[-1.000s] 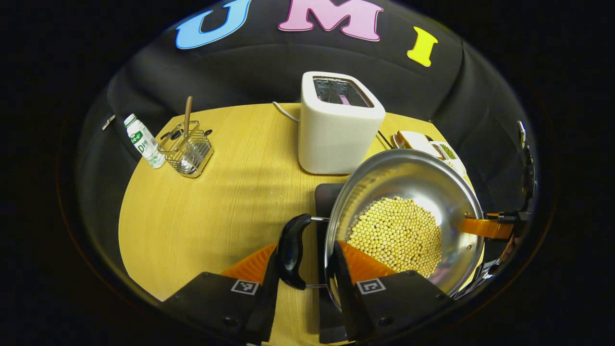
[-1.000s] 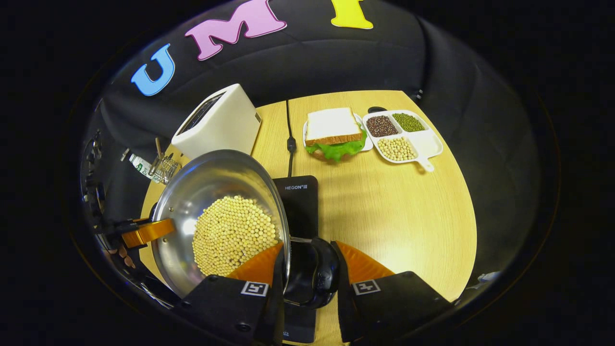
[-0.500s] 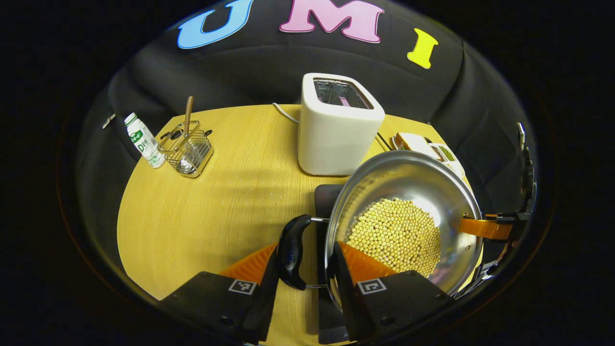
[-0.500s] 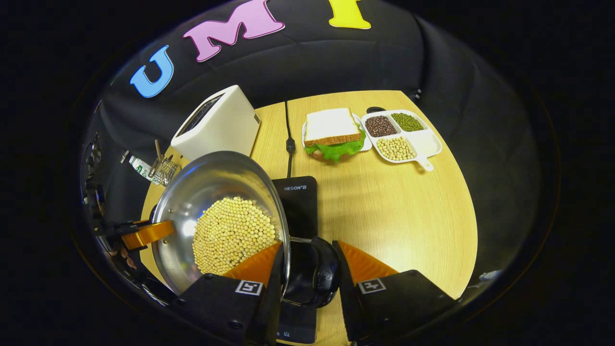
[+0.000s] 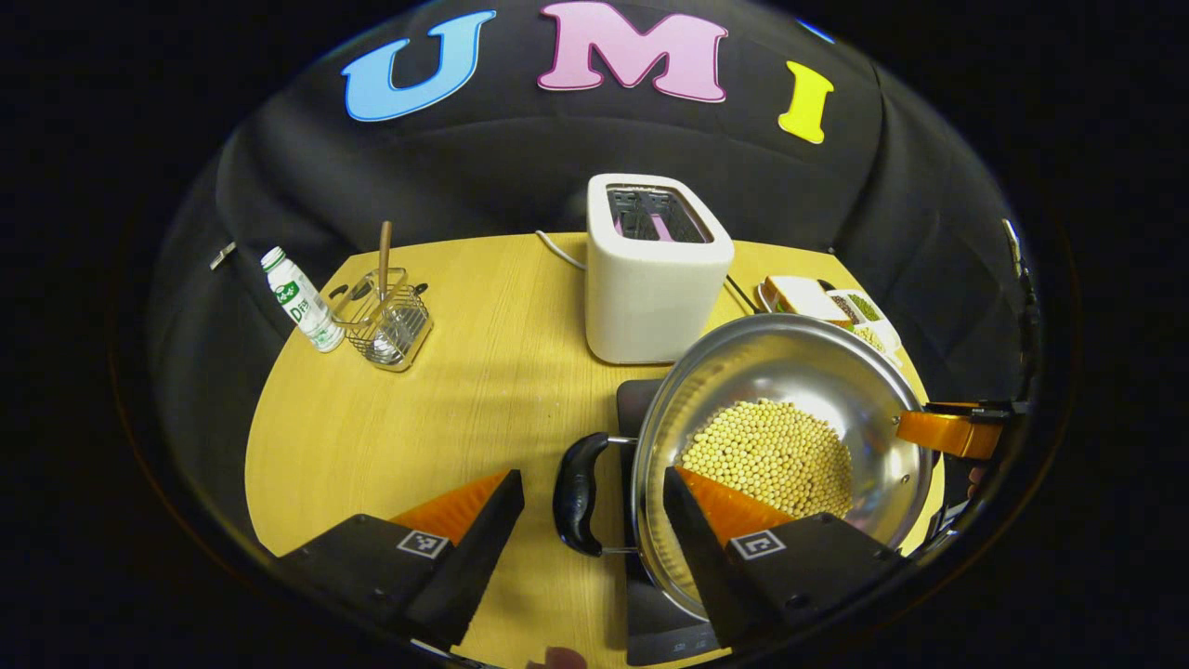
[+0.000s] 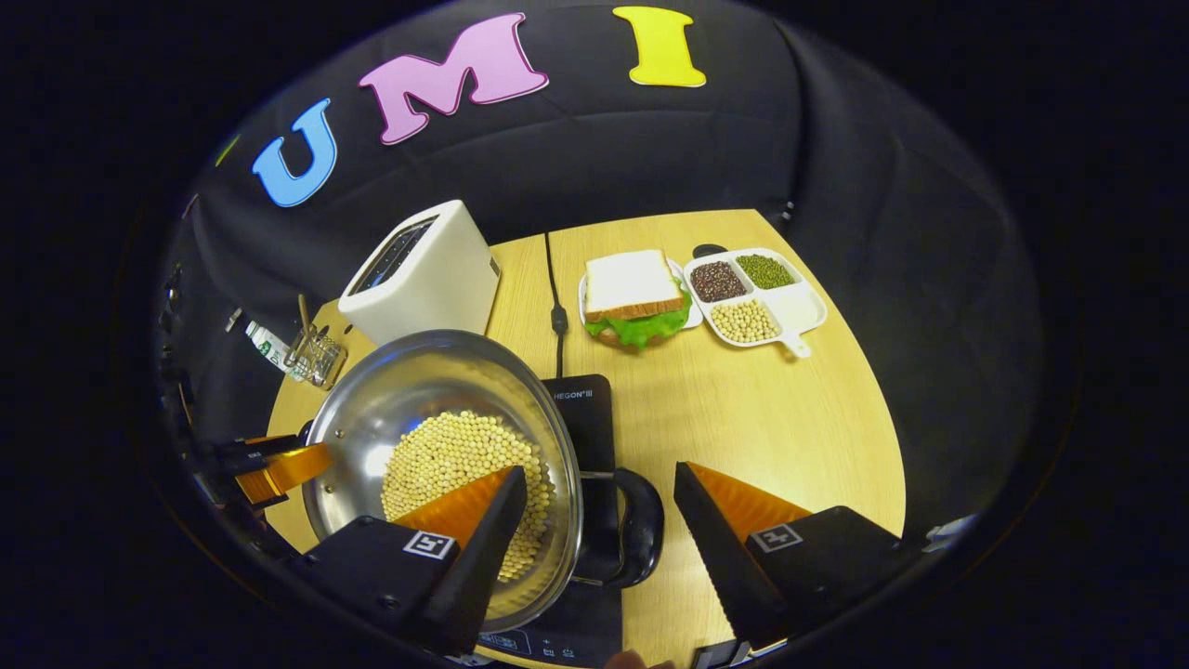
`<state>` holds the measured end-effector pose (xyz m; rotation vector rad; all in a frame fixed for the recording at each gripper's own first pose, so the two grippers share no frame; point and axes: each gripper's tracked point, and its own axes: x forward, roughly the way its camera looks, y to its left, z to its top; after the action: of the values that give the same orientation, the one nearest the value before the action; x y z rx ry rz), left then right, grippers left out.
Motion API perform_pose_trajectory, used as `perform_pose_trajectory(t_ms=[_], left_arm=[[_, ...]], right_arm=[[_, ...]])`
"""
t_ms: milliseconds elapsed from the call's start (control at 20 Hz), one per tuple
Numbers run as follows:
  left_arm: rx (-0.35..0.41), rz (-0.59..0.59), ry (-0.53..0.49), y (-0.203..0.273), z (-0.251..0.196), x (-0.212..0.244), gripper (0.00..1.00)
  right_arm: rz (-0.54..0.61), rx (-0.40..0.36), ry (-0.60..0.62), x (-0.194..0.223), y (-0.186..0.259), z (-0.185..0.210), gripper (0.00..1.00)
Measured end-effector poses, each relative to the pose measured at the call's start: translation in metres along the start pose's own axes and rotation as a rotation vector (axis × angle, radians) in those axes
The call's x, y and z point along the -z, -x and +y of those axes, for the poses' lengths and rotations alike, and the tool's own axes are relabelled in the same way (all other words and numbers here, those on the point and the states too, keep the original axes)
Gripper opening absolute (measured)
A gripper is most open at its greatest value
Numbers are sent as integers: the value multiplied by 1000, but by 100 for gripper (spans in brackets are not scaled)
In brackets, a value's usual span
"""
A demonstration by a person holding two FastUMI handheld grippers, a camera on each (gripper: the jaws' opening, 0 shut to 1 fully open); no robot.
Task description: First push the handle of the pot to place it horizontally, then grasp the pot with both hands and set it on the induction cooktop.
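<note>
The pot (image 5: 790,437) hides most of the induction cooktop (image 5: 641,409) beneath it.

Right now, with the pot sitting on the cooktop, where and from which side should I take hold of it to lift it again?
Take the pot by its two black loop handles, one gripper from each side. Each handle lies level and stands out from the rim, so fingers can close across it. The left gripper and right gripper are open around them. The soybeans call for a level lift.
</note>
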<state>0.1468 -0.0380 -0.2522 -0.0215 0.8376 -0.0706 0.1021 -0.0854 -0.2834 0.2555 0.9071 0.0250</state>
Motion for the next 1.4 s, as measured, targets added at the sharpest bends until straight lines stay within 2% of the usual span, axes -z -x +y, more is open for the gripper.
perform_pose_trajectory(t_ms=[200, 250, 400, 800, 1000, 1150, 1300, 1400], left_arm=[[27, -99, 18, 30, -3, -15, 96], [29, -138, 12, 42, -2, -20, 94], [41, -268, -16, 81, -2, -42, 95], [78, -556, -61, 188, 5, -74, 95], [85, -653, -84, 234, 7, -76, 95], [39, -716, -105, 263, 20, -76, 95], [33, -770, -119, 287, 22, -73, 93], [40, -785, -114, 296, 22, -67, 95]], right_arm=[[-142, 19, 40, -24, 38, 9, 99], [-182, 23, 54, -29, 50, 12, 99], [-291, 37, 79, -46, 87, 23, 99], [-547, 56, 59, -78, 189, 50, 99], [-670, 61, 80, -82, 239, 70, 99], [-748, 65, 106, -78, 269, 91, 98], [-809, 66, 154, -71, 289, 109, 98], [-842, 71, 179, -65, 299, 119, 98]])
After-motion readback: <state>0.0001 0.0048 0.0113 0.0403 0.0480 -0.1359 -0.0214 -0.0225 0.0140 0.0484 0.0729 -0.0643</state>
